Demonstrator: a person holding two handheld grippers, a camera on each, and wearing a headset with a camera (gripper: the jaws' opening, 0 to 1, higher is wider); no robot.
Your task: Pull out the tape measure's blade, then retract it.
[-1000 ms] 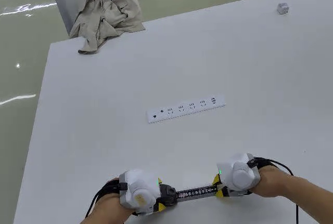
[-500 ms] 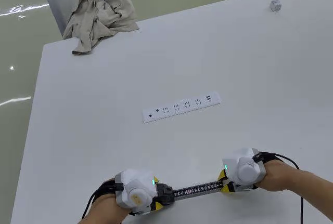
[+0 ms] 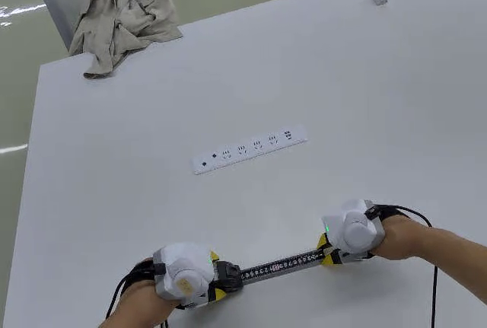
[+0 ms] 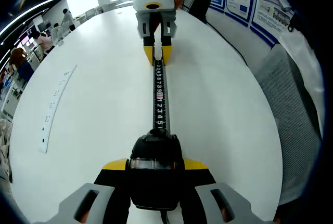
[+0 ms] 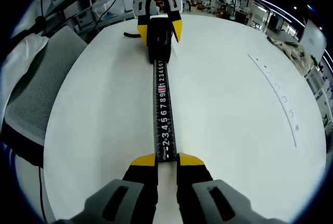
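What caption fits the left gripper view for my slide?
Left gripper clamps the tape measure case; right gripper holds its blade drawn out over the table.

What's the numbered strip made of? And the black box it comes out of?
The blade looks like thin painted metal: black, straight, with white printed numbers and a faint sheen. Coated plastic is possible. The case seems to be moulded black plastic, smooth with a glossy highlight on top.

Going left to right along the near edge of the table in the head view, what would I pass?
In order: left tongs → case → blade → right tongs.
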